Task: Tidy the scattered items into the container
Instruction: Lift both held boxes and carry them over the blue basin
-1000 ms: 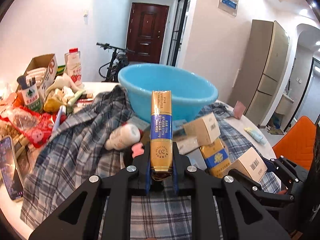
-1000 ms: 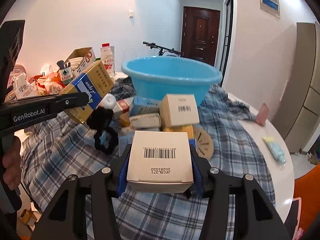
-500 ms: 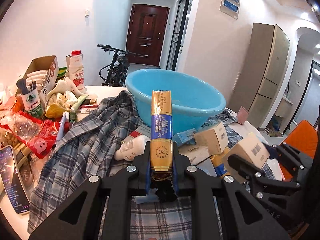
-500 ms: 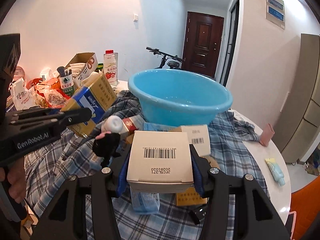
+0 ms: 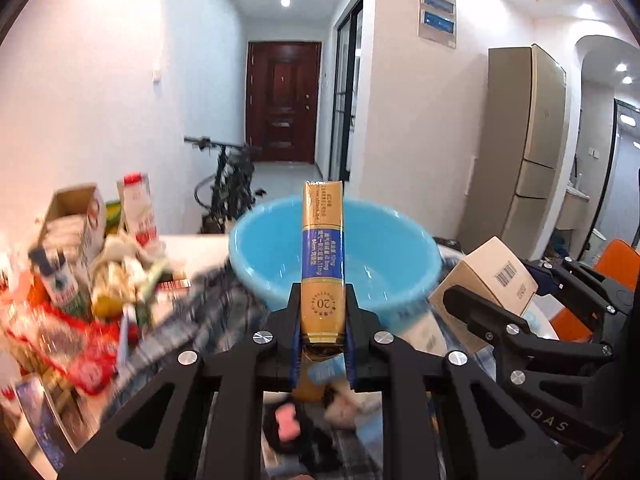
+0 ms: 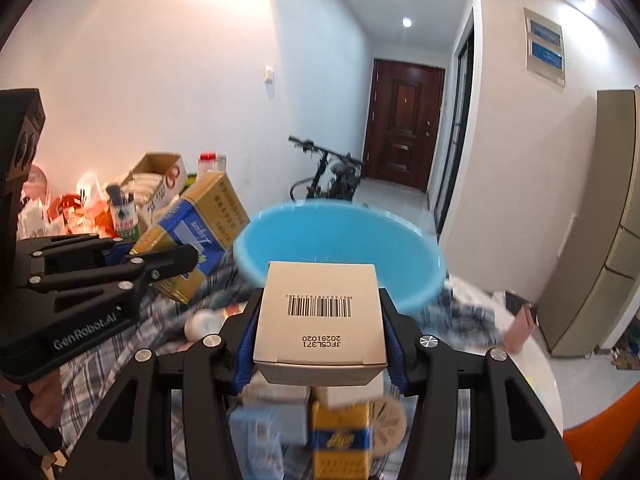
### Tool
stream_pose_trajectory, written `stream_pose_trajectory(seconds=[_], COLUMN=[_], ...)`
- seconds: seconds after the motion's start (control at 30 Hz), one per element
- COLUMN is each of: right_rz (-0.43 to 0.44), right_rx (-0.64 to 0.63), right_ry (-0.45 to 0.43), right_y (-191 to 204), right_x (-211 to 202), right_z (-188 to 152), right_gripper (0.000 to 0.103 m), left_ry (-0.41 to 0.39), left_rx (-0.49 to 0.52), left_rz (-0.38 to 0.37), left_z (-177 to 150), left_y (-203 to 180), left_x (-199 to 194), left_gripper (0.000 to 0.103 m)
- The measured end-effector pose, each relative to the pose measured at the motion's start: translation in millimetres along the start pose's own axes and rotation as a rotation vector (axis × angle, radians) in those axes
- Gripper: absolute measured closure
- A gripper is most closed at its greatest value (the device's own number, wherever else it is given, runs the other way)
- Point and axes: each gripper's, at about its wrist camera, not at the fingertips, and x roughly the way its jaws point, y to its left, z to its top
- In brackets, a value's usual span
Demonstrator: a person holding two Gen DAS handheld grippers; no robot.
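Note:
My left gripper (image 5: 322, 320) is shut on a gold and blue carton (image 5: 323, 256), held upright just in front of the blue basin (image 5: 392, 256). My right gripper (image 6: 320, 336) is shut on a white box with a barcode (image 6: 320, 320), held above the table near the basin's (image 6: 400, 256) front rim. The right gripper and its box (image 5: 492, 280) show at the right of the left wrist view. The left gripper with its carton (image 6: 200, 232) shows at the left of the right wrist view. More small boxes (image 6: 340, 436) lie on the plaid cloth (image 6: 168, 332) below.
A pile of groceries with a milk bottle (image 5: 138, 208) and an open cardboard box (image 5: 76, 220) fills the table's left side. A phone (image 5: 40, 412) lies at the near left edge. A bicycle (image 6: 328, 176) stands behind the table. A pink item (image 6: 520, 324) lies at the right.
Both grippers have risen and moved forward toward the basin with their loads. The basin now looks closer and is seen from higher up.

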Motion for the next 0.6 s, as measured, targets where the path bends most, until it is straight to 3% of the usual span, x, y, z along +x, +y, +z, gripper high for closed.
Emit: stream_pose_trajectory(seconds=[0.27,0.47,0.6], right_rz=[-0.001,-0.009,-0.002], right_rx=[-0.003,-0.001,0.015], right_ry=[-0.078,-0.095,-0.072], right_y=[-23,-33,-35], right_x=[26,53,83], right_z=[59,94,105], right_gripper=[0.048,0.048,0.048], left_ry=[-0.071,-0.057,-0.015], left_rx=[0.043,0.055,0.028], left_rz=[0.04,0.06,0.065], left_z=[60,85,85], left_y=[2,9,21], left_x=[26,64,94], left_gripper=[0.088,0.088,0.088])
